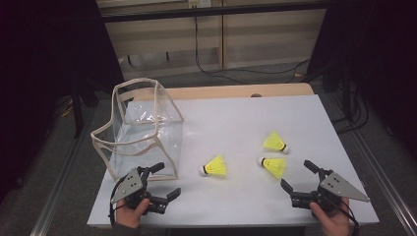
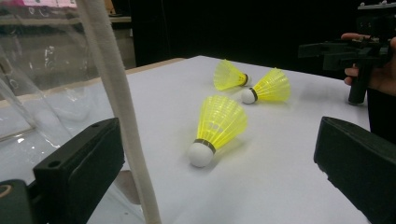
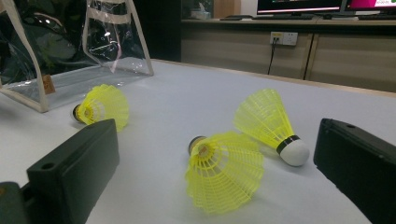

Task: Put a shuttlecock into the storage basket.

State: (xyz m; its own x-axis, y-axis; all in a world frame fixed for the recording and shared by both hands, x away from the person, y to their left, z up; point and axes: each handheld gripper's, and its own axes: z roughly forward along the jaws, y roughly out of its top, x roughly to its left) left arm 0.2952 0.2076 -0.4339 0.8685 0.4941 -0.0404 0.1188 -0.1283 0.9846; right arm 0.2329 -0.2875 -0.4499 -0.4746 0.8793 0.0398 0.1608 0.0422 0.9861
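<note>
Three yellow shuttlecocks lie on the white table (image 1: 236,113). One (image 1: 215,167) is near the middle, and two (image 1: 273,166) (image 1: 275,142) lie close together to the right. A clear bag with cream trim (image 1: 140,130) stands open at the left. My left gripper (image 1: 168,180) is open at the front, just before the bag. In the left gripper view the bag's trim (image 2: 119,102) crosses between the jaws and the middle shuttlecock (image 2: 217,123) lies ahead. My right gripper (image 1: 296,174) is open at the front right, facing the pair (image 3: 224,175) (image 3: 268,119) at close range.
A wooden strip (image 1: 236,91) borders the table's far edge. Beyond it run cables on the floor (image 1: 236,73) and low cabinets (image 1: 265,39). A metal rail (image 1: 378,162) runs along the right side. The person's hand (image 2: 378,74) shows in the left gripper view.
</note>
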